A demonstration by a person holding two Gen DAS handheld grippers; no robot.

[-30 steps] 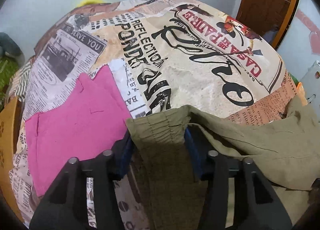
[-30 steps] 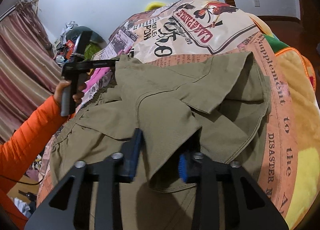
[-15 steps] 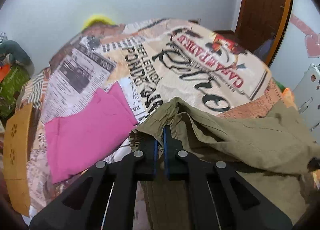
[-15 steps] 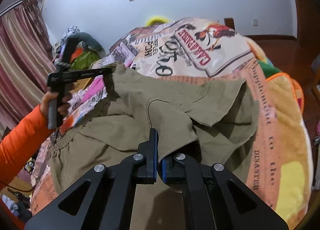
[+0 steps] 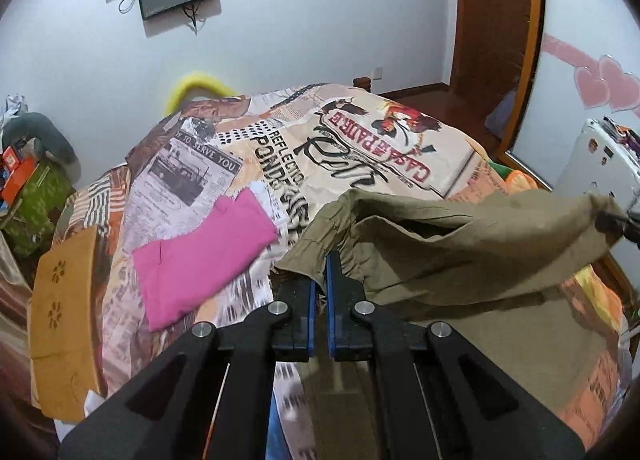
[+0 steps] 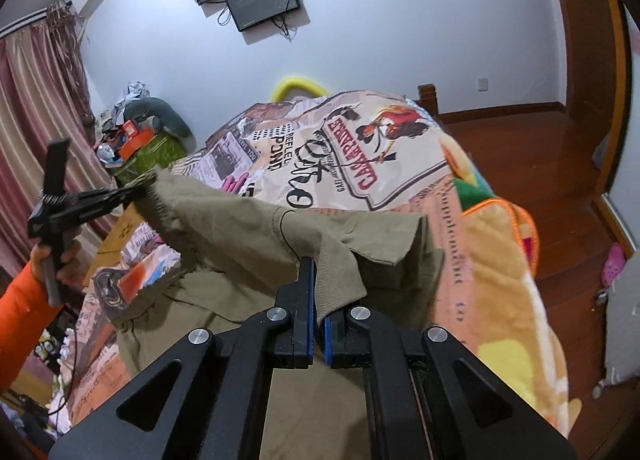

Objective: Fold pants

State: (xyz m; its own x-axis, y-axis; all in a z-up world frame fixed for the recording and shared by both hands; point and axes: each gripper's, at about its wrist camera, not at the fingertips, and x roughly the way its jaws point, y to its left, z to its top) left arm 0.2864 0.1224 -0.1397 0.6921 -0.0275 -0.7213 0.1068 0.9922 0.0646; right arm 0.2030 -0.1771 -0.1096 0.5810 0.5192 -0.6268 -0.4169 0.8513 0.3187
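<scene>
Bed (image 5: 400,147) covered by a spread (image 6: 360,163) printed with newspaper text, lettering and a rooster. A pink garment (image 5: 200,256) lies flat on the spread, toward its left side in the left wrist view. Olive pants (image 6: 248,300) rest partly on the near part; their upper edge is raised clear. An orange and yellow blanket (image 6: 508,280) lies along the right side.

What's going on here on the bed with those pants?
A person is starting to fold olive pants on a bed with a printed bedspread. The left hand-held gripper and right hand-held gripper are each shut on the fabric, holding part of it off the bed. A pink garment lies beside them.
</scene>
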